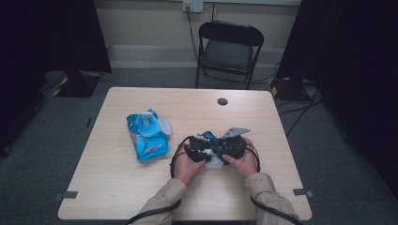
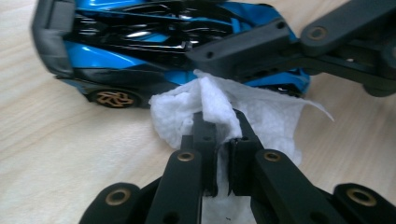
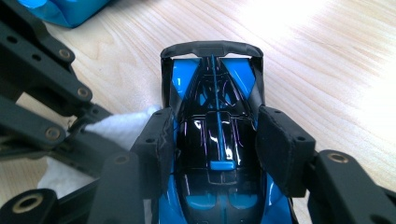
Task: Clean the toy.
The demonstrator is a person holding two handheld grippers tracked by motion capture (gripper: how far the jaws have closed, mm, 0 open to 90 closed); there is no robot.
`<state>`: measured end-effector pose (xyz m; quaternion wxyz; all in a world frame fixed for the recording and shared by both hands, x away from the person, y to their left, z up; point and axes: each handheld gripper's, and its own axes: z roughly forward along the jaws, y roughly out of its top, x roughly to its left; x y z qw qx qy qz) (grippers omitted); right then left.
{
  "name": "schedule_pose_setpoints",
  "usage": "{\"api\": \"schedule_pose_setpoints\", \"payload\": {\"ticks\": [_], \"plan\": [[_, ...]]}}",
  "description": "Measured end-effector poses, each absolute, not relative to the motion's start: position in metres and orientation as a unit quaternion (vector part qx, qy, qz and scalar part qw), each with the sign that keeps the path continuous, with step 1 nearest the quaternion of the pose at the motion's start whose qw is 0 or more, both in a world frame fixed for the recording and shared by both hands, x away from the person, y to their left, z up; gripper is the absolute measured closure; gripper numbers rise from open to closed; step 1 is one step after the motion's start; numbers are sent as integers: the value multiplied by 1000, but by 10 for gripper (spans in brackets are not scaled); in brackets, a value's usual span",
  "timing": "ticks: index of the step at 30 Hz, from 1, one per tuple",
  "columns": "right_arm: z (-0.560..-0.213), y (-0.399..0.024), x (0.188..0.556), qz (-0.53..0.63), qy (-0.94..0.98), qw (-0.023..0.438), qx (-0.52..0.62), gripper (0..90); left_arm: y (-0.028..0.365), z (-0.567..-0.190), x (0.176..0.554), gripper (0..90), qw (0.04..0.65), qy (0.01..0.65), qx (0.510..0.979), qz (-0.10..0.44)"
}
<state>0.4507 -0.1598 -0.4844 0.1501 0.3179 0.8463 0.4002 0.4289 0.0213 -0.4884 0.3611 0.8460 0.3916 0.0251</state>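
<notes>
No writing can be read anywhere. The blue pack of wipes [image 1: 146, 135] on the counter [image 1: 117, 183] carries small red label patches with pale marks, but they are too small and blurred to make out. The blue toy car [image 3: 217, 140] shows no legible lettering or number on its body.

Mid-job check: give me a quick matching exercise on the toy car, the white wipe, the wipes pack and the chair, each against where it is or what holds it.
1 toy car
2 white wipe
3 wipes pack
4 chair

A pinched in the left gripper
B beyond the table's far edge
C lying on the table, left of the hands
D clamped between the right gripper's pads

Pairs: 1-D, 2-A, 3-C, 4-B
</notes>
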Motion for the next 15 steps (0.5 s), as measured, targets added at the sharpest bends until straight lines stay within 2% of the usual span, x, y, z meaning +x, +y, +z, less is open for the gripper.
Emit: {"api": "schedule_pose_setpoints", "payload": {"ticks": [15], "plan": [[-484,-159,451,399,847,151,318,474,6,-490,415,846,369,369,853,16]]}}
